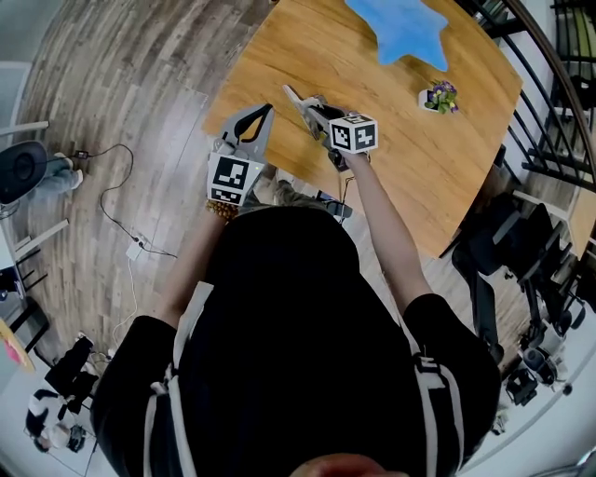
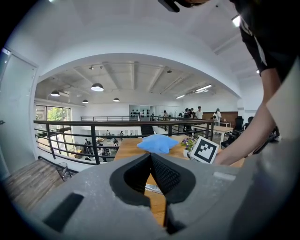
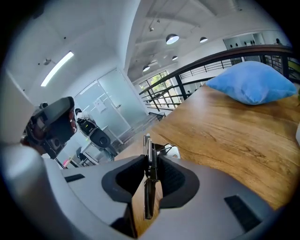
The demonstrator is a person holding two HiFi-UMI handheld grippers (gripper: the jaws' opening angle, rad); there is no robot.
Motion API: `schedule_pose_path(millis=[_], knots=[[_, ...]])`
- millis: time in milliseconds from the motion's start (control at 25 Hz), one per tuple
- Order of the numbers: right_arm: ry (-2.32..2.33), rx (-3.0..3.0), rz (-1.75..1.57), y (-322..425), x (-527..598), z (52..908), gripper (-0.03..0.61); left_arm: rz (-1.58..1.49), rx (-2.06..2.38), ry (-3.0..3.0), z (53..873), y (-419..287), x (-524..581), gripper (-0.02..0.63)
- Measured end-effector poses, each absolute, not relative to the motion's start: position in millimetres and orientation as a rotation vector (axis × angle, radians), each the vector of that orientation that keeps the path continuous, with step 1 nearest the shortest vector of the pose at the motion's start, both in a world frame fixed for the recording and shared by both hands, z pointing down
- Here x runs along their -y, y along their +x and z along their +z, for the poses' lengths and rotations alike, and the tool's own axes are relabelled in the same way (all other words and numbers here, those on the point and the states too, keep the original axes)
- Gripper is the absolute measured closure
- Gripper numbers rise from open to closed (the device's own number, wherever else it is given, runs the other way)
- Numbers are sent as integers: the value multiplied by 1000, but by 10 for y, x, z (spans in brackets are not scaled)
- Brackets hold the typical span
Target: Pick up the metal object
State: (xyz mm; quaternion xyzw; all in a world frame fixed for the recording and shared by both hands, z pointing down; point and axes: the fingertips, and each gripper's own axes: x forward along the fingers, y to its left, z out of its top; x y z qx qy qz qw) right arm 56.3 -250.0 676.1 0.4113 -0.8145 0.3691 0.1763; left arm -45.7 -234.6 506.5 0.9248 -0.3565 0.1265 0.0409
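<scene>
Right gripper view, lower centre: the right gripper (image 3: 151,159) has its jaws narrowly parted and clamped on the metal object (image 3: 148,197), a slim dark tool standing on edge between the pads. The left gripper (image 2: 151,158), in its own view, has its jaws pressed together on nothing. Beyond stretches the wooden table (image 3: 225,126), with a blue cushion (image 3: 253,84) at upper right.

over the near edge of the wooden table (image 1: 419,177), the right gripper (image 1: 312,110) has a thin metal object (image 1: 291,94) jutting from its tips. the left gripper (image 1: 265,114) hangs just beside it. a blue cushion (image 1: 402,28) and flower pot (image 1: 440,97) lie farther off.
</scene>
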Motion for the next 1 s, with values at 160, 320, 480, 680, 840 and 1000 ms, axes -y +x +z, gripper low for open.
schedule_pose_path(millis=[160, 320, 480, 680, 840, 1000], knots=[[1213, 2372, 1015, 611, 2566, 6486, 492, 378, 1075, 2846, 5044, -372, 2381, 604], [1286, 2426, 1011, 697, 2610, 6225, 492, 372, 1049, 2873, 4995, -272, 2417, 604], [1383, 2483, 1025, 841, 2644, 5952, 492, 351, 1018, 2901, 4930, -140, 2452, 604], [1456, 2527, 973, 1002, 2610, 5608, 492, 323, 983, 2930, 4849, 21, 2460, 604], [1537, 2559, 915, 1153, 2579, 5317, 492, 290, 959, 2948, 4770, 139, 2485, 604], [1613, 2605, 850, 1275, 2509, 4960, 492, 257, 940, 2968, 4638, 237, 2485, 604]])
